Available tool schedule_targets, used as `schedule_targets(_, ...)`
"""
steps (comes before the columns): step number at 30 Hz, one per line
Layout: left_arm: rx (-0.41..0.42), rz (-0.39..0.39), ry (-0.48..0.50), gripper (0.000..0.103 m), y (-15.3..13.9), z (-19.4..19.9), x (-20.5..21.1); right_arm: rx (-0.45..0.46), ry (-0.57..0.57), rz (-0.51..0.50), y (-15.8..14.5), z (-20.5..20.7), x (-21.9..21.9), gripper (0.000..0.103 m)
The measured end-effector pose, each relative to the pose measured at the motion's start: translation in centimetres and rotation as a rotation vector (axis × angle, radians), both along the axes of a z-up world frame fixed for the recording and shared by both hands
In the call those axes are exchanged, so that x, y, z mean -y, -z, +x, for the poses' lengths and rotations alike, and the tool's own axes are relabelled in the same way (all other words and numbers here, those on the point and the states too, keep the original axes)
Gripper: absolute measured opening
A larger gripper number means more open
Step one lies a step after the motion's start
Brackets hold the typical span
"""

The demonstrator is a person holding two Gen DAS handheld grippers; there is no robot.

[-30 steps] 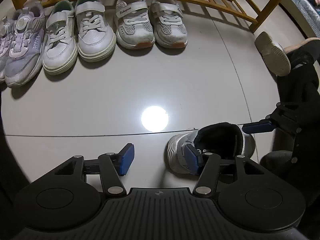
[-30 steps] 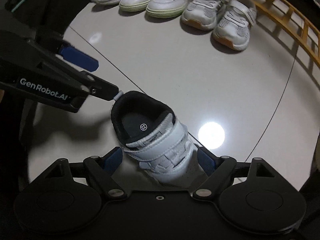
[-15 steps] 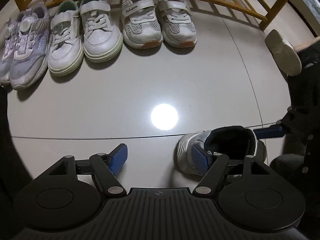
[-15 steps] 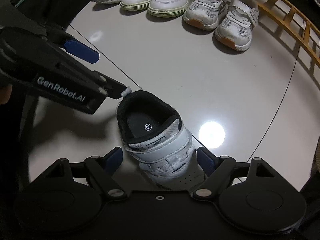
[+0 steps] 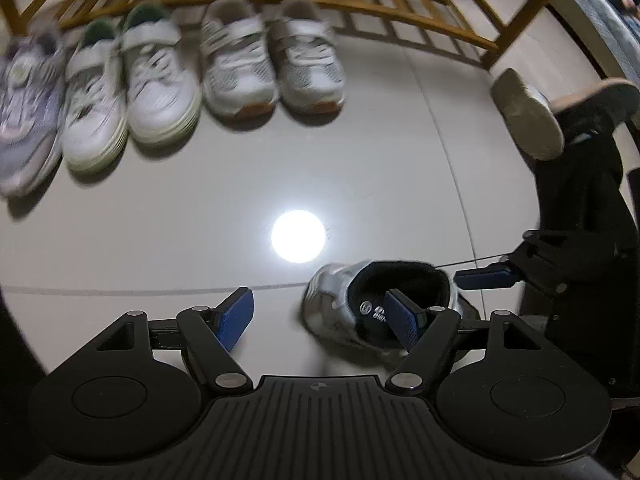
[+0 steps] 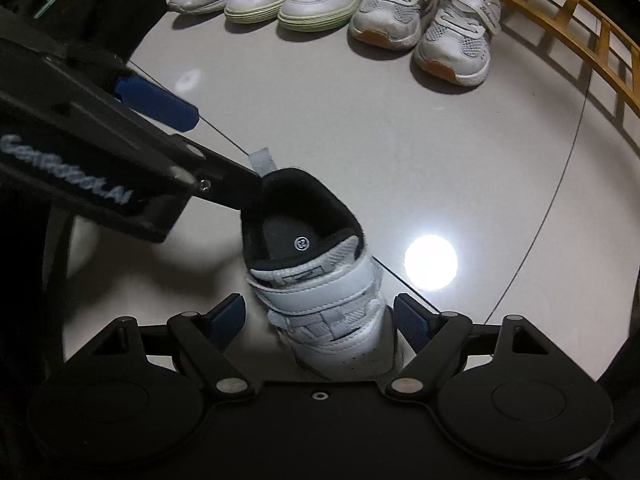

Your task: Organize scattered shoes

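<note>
A small white strap shoe with a black lining (image 6: 316,280) stands on the pale floor, toe towards my right gripper (image 6: 320,318). That gripper is open and its blue pads (image 6: 412,320) flank the toe. My left gripper (image 5: 320,318) is open too. Its right finger (image 5: 402,320) lies over the shoe's black opening (image 5: 372,300). In the right wrist view the left gripper's black finger (image 6: 224,184) meets the heel collar beside the grey pull tab (image 6: 262,162). Lined up at the back are a purple pair (image 5: 24,108), a white-and-green pair (image 5: 128,92) and a grey-white strap pair (image 5: 272,60).
A yellow wooden rail (image 5: 360,4) runs behind the row of shoes. One more light shoe (image 5: 524,116) lies sole-up at the right, by a dark trouser leg (image 5: 580,184). A lamp glare (image 5: 298,236) shines on the tiles between the row and the strap shoe.
My left gripper has shifted, its view now blurred, and its right finger has come over the shoe's opening. The shoe looks closer between my right gripper's fingers, its heel tab now showing.
</note>
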State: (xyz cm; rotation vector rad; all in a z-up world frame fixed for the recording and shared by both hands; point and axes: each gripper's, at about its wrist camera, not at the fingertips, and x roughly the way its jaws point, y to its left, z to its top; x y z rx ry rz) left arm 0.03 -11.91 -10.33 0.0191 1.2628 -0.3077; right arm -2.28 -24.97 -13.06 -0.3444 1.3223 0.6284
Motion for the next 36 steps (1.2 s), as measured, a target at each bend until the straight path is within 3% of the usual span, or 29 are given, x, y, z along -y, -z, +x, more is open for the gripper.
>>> schedule_targets(7,-0.043,0.013,0.023,0.05,2.1,0.6,1.1,-0.003,0.01,-0.002,0.1,0.1,0.4,0.084)
schedule_targets(10,-0.044,-0.002,0.032,0.045,2.7,0.5,1.0,-0.008,0.014,-0.005,0.4,0.2,0.4,0.084)
schedule_targets(12,-0.044,-0.017,0.039,0.036,2.9,0.5,1.0,-0.011,0.016,-0.007,0.6,0.3,0.4,0.084)
schedule_targets(13,-0.043,-0.024,0.045,0.026,2.8,0.5,1.0,-0.012,0.016,-0.01,0.7,0.3,0.4,0.084)
schedule_targets(16,-0.029,-0.031,0.07,0.018,2.5,0.6,1.1,-0.02,0.009,-0.018,0.9,0.3,0.0,0.084)
schedule_targets(23,0.038,0.046,0.121,0.016,2.0,1.3,0.4,-0.04,-0.003,0.032,0.9,0.3,-1.8,0.084)
schedule_targets(30,0.054,0.045,0.11,0.016,2.0,2.8,-1.3,-0.039,-0.003,0.089,1.3,0.4,-4.6,0.083)
schedule_targets(33,0.063,0.048,0.093,0.018,2.0,3.4,-1.9,-0.041,-0.006,0.103,1.2,0.3,-5.9,0.074)
schedule_targets(36,0.058,0.035,0.077,0.02,1.9,3.4,-2.7,-0.027,0.017,0.103,1.3,0.5,-6.3,0.073)
